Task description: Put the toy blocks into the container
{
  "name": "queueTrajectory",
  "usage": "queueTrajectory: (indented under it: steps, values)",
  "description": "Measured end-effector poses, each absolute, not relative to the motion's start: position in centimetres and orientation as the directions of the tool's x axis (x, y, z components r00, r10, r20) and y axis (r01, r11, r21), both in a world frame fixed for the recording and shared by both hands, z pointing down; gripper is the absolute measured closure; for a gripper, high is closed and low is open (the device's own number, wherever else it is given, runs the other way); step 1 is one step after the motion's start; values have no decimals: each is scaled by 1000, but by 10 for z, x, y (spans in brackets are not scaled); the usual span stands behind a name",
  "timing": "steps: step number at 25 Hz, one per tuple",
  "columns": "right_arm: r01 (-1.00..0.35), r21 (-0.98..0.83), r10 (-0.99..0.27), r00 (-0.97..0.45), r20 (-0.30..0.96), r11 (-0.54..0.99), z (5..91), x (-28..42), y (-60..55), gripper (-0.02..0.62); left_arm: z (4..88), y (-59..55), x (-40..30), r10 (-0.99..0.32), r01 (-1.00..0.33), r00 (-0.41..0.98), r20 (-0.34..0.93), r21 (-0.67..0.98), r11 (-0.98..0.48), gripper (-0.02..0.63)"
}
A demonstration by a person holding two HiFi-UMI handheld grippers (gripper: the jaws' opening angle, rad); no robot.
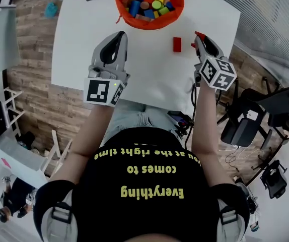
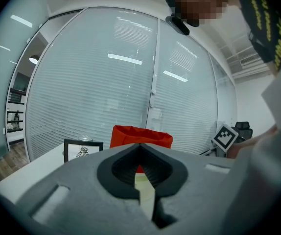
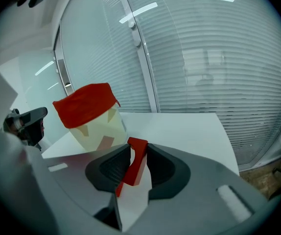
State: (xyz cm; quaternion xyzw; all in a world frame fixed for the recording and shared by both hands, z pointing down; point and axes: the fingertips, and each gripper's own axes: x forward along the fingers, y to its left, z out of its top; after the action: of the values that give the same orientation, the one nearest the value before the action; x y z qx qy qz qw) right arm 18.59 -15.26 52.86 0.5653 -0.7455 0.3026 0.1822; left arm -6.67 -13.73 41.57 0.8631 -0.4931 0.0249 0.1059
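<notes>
Over the table (image 1: 84, 49), my right gripper (image 1: 200, 35) was clamped on a red block (image 3: 133, 163), which sat tilted between its jaws. A second red block (image 1: 177, 44) lay on the table just left of that gripper, short of the container (image 1: 149, 25), which already held many blocks (image 1: 152, 5). My left gripper (image 1: 118, 35) hung nearby, jaws drawn together and empty.

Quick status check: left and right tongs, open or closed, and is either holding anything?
Left tongs: closed, nothing between them.
Right tongs: closed on a red block.
</notes>
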Motion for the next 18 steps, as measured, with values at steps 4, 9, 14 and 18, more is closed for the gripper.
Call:
queueTrajectory:
  steps: [4,9,14,18]
  values:
    - [-947,-265,-770,-305,561,182,501,185,-158,483,405,-140,-72,-855,-862,503,126,149,-485,606]
    - [-943,-262,-816,-312,486,205,464,185,-164,483,389,-145,-74,-864,-866,494,93,134,-481,606]
    - [-939,-258,-854,-320,411,228,429,183,-168,483,374,-147,-76,-871,-870,487,66,126,-477,606]
    - [-948,-191,-874,-311,373,255,405,180,-171,483,367,-149,-80,-876,-873,480,51,121,-472,606]
